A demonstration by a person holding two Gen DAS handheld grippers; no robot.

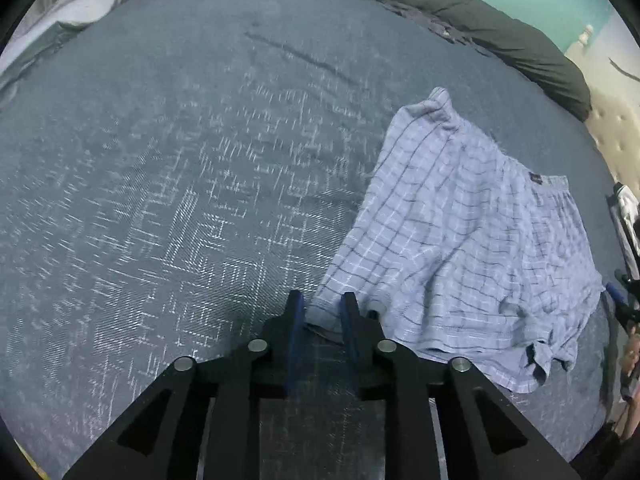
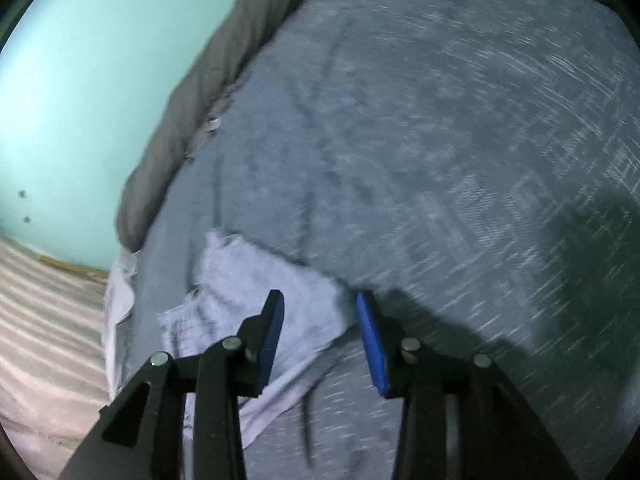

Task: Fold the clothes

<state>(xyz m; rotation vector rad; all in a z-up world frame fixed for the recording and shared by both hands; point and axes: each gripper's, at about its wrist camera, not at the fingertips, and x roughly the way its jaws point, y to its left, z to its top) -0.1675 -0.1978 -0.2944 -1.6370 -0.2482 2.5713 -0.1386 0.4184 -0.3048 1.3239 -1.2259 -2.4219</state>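
Light blue plaid boxer shorts (image 1: 460, 240) lie spread and rumpled on the blue-grey patterned bedspread (image 1: 180, 200). My left gripper (image 1: 322, 305) stands at the near left corner of the shorts. A bit of the hem lies between its blue pads (image 1: 297, 320), which stand slightly apart and do not press on it. In the right wrist view, blurred, the shorts (image 2: 248, 280) lie under my right gripper (image 2: 320, 306). Its pads (image 2: 370, 344) are wide apart above the cloth, and nothing is gripped.
A dark grey rolled blanket (image 1: 500, 28) runs along the far edge of the bed against a teal wall (image 2: 80, 80). Pale grey bedding (image 1: 80, 4) is bunched at the far left. A beige surface (image 2: 40, 320) lies beyond the bed's edge.
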